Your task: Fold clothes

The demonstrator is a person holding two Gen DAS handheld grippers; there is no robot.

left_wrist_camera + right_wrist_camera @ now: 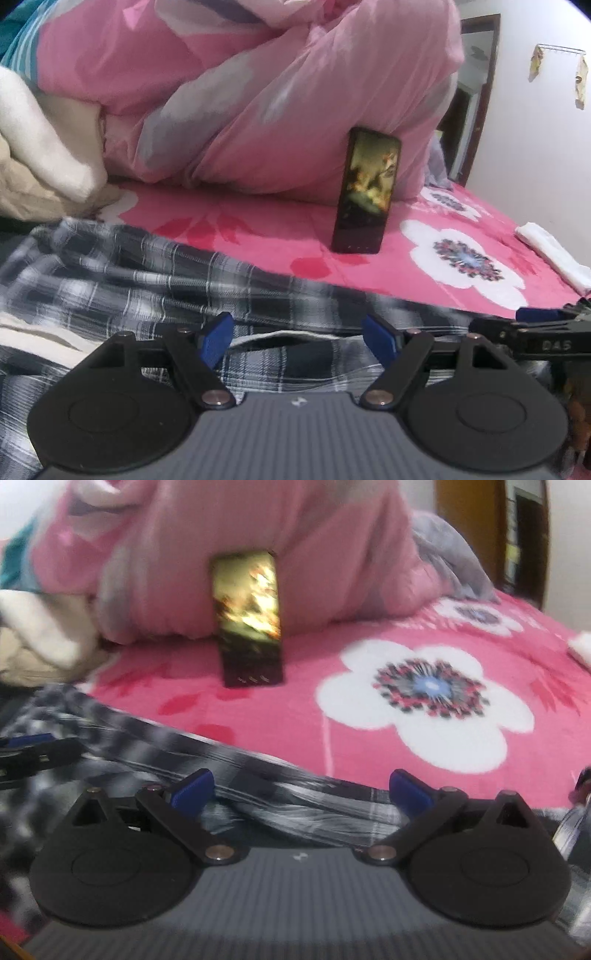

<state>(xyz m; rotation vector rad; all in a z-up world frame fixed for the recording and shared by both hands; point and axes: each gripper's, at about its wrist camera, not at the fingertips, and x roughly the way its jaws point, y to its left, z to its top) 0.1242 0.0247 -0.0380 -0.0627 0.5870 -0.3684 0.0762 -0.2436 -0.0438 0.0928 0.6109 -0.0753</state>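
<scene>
A black, grey and white plaid shirt (147, 273) lies rumpled across the near part of a pink flowered bed sheet (266, 229). My left gripper (297, 338) hovers low over the shirt's collar area, its blue pads wide apart with nothing between them. In the right wrist view the same plaid shirt (288, 797) shows blurred under my right gripper (301, 794), whose jaws also stand wide apart over the cloth edge without pressing it. The right gripper's black arm (546, 332) shows at the right edge of the left wrist view.
A phone (365, 192) with a lit screen stands propped against a heaped pink quilt (258, 92). A cream blanket (44, 147) lies at the left. A folded white cloth (554, 251) rests near the bed's right edge. A door and white wall lie beyond.
</scene>
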